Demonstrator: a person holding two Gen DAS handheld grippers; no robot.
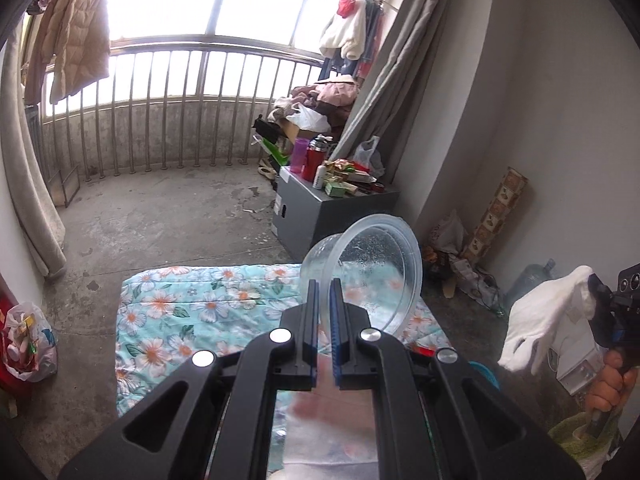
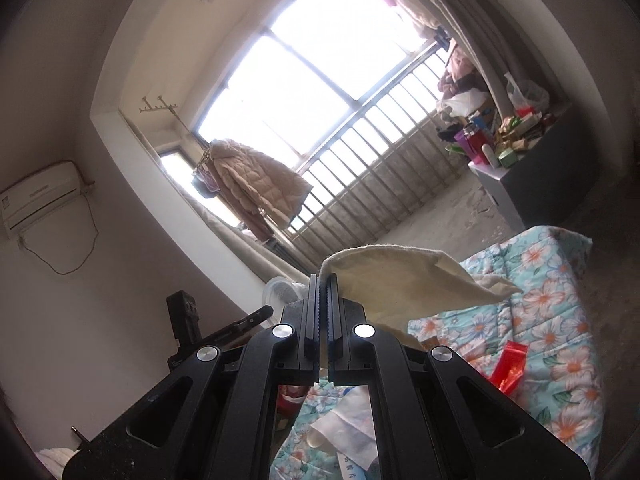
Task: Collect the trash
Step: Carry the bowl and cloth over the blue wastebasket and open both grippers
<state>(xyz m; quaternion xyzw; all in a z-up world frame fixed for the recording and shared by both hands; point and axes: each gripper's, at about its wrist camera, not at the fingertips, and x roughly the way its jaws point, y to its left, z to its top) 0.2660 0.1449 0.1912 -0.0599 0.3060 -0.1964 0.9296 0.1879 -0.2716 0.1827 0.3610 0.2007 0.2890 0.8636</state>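
1. Bare concrete floor (image 1: 168,216) and a railed window (image 1: 180,60) are framing the scene, with a floral quilt (image 1: 192,312) lying spread on the floor in the foreground.
2. Above that quilt, the left gripper (image 1: 325,292) is pinching the rim of a clear plastic container (image 1: 376,264) — its jaws are pressed almost together on the thin wall, and the container is tilting with its mouth facing the camera.
3. Off to the side, the right gripper (image 2: 324,292) is clamping a white cloth (image 2: 400,280), its jaws closed tight on one edge while the rest is draping away over the quilt.
4. From the left wrist view, the same cloth is hanging at the right edge, with a person's hand (image 1: 608,380) gripping the handle below it.
5. A red wrapper (image 2: 508,368) and a crumpled paper sheet (image 2: 352,428) are lying on the quilt beneath the right gripper.
6. Farther out, a grey box (image 1: 320,216) is carrying bottles and packets, and a beige padded coat (image 1: 76,32) is hanging at the window.
7. A filled plastic bag (image 1: 28,340) is sitting on the floor at the far left, well apart from the quilt.
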